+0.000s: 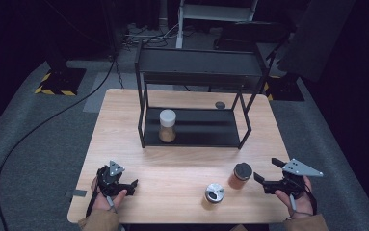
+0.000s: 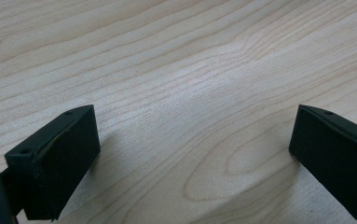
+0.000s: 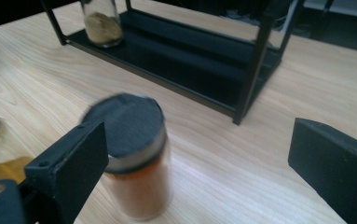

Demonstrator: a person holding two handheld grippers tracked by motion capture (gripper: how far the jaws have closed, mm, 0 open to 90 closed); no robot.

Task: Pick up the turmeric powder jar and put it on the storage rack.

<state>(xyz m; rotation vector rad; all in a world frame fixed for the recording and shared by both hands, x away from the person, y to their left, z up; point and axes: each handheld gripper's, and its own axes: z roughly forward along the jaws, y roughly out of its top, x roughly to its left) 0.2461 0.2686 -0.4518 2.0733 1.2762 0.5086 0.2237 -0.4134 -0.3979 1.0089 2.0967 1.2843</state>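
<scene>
- Desk [image 1: 182,163]: light wood, black rack [image 1: 196,91] at its far side
- Rack's lower shelf held white-lidded jar [image 1: 167,125]
- Right gripper [image 1: 268,174]: jaws spread, just beside black-lidded jar [image 1: 240,175] of orange powder near desk's front right
- Left gripper [image 1: 133,185]: jaws spread over bare wood, front left
- Silver tin [image 1: 214,192] stood near front edge

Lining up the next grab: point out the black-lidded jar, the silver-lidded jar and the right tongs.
black-lidded jar [image 1: 242,171], high view, on its lid.
silver-lidded jar [image 1: 214,192], high view, on its lid.
right tongs [image 1: 267,172], high view, between the fingertips.
</scene>
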